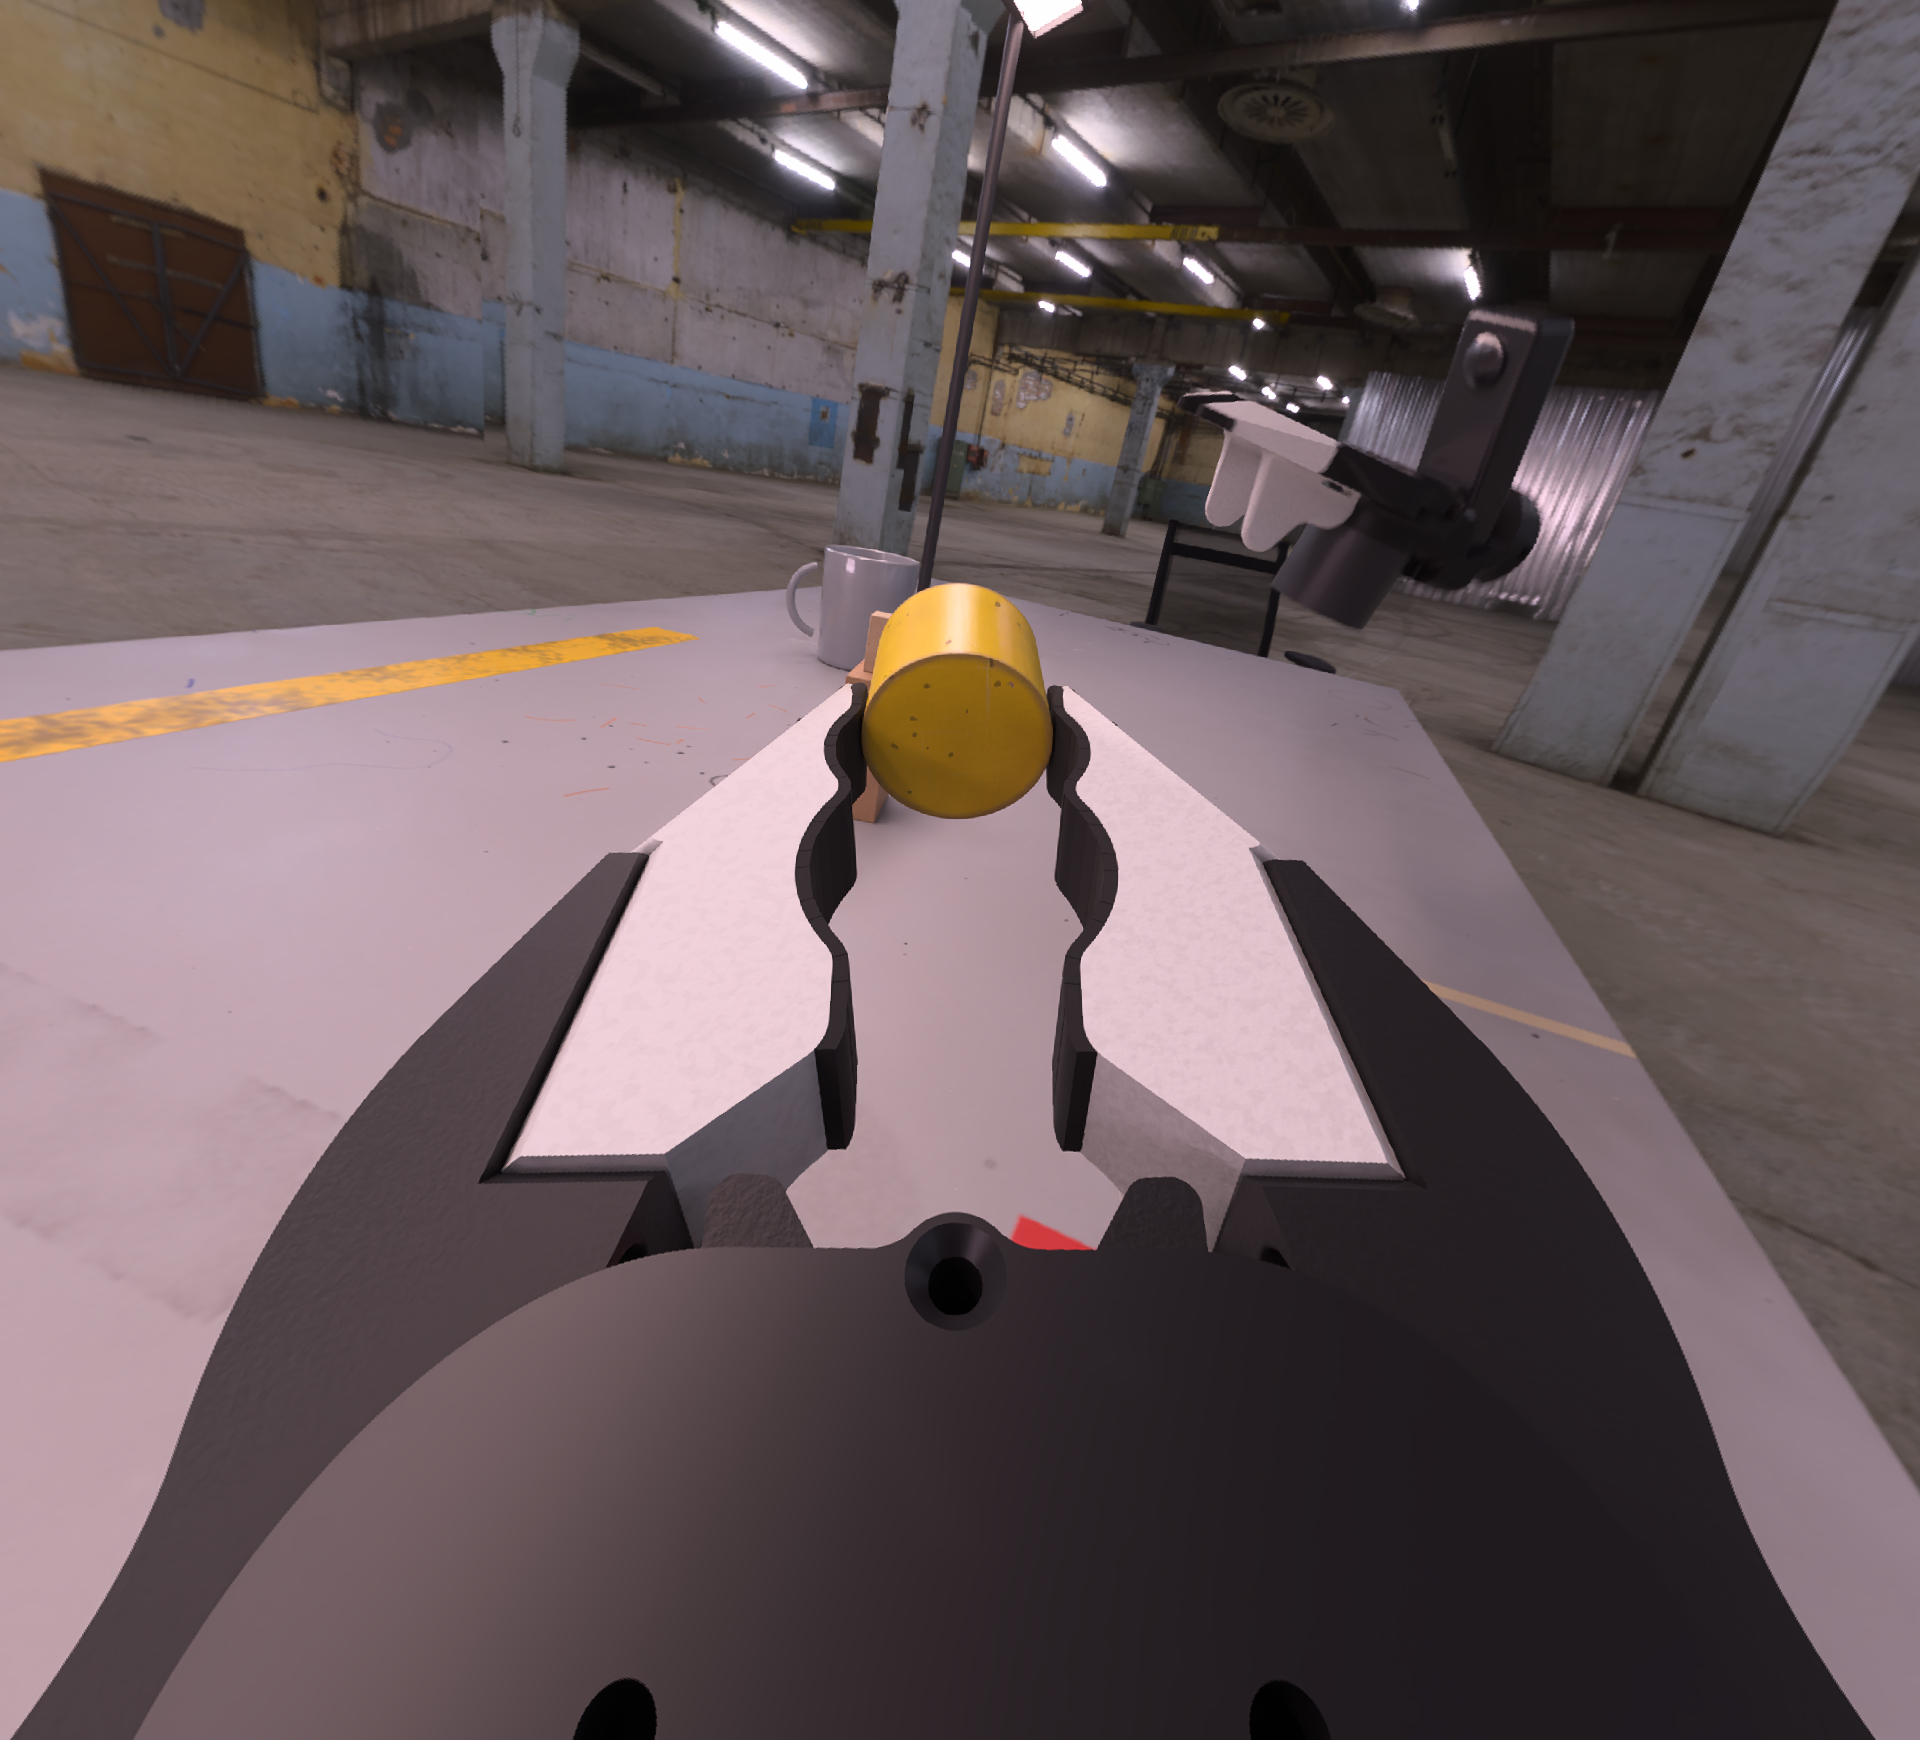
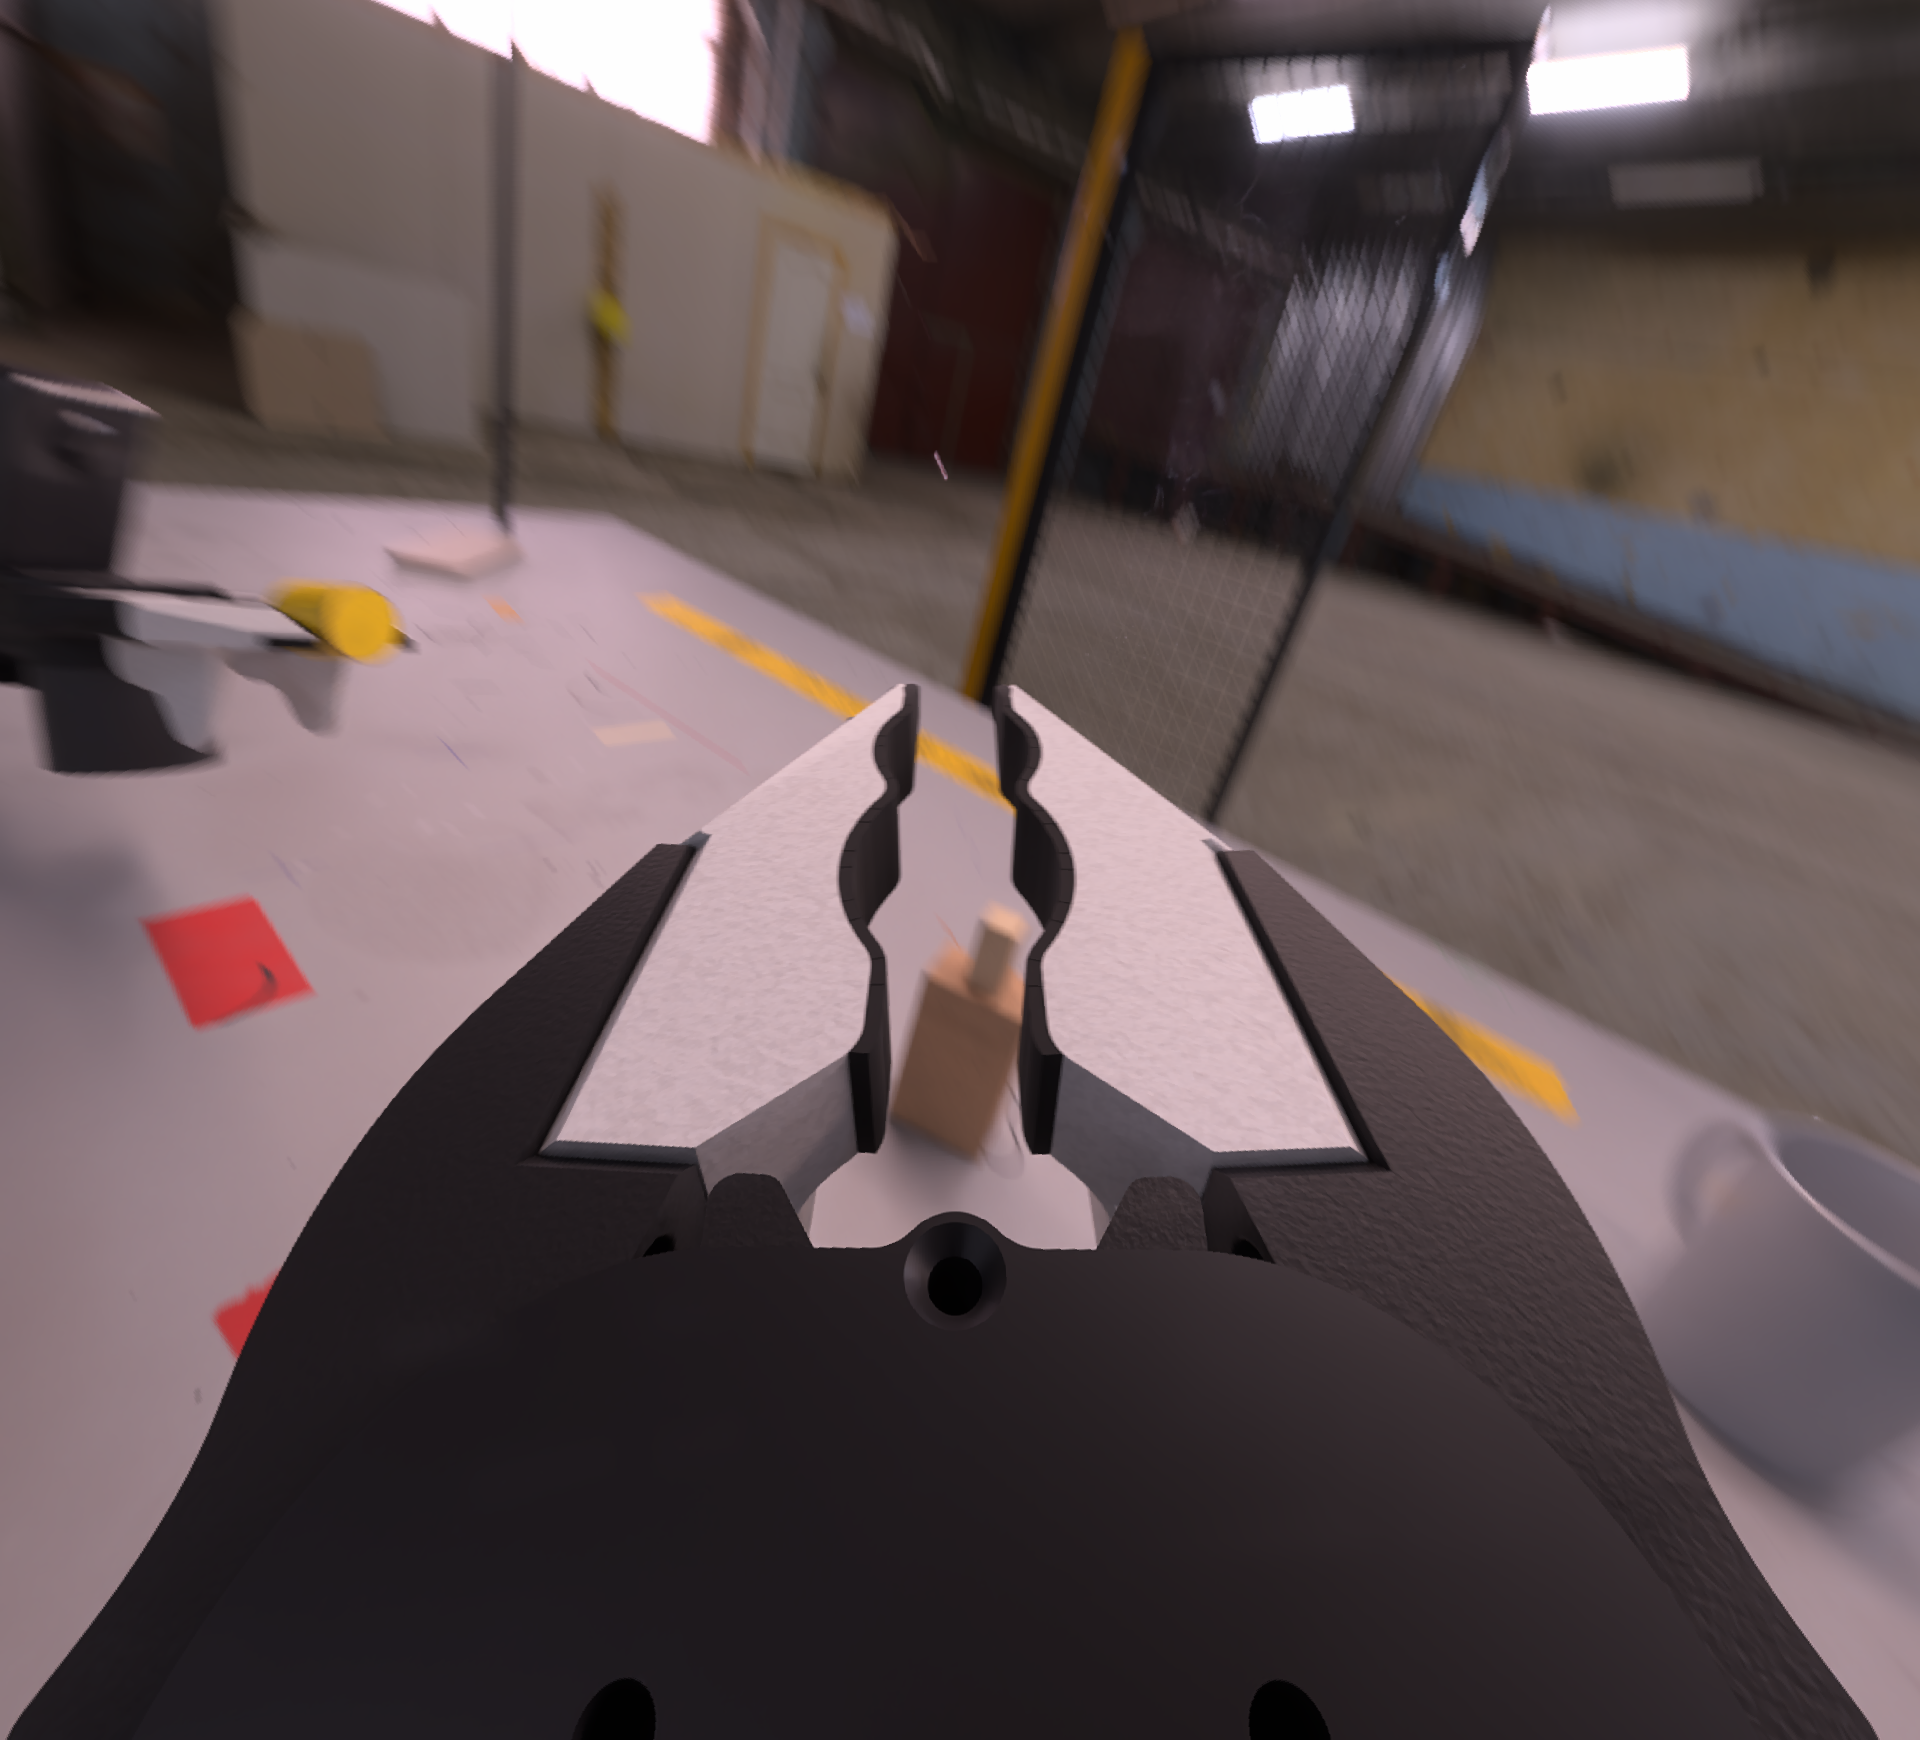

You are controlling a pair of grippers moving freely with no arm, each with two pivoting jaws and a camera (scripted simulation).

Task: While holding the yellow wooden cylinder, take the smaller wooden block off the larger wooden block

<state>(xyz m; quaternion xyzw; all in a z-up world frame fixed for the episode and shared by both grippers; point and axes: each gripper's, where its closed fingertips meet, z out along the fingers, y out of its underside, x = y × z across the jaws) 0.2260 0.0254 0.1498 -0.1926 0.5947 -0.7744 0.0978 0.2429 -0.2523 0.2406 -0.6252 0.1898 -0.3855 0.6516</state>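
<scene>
Yellow is the first thing I see past my left gripper: the stubby yellow wooden cylinder is pinched on its sides right at the fingertips, flat end facing back at me, lifted clear of the pale grey tabletop. The jaws sit only as wide as the cylinder.

Just behind it, mostly hidden, there's a sliver of the tan wooden blocks, and right past those a plain grey mug standing upright near the far edge of the table. A worn yellow stripe runs across the top off to my left.

My right gripper is holding nothing, jaws parted with a narrow gap between the tips. That view is pretty blurry, but looking down between the fingers I can see the larger tan wooden block standing on the table with the smaller tan wooden block on top of it, both below the gripper and not touched by it. The mug sits close by on the right, a red square patch lies flat on the table to the left, and further off the left gripper shows up with the cylinder.
</scene>
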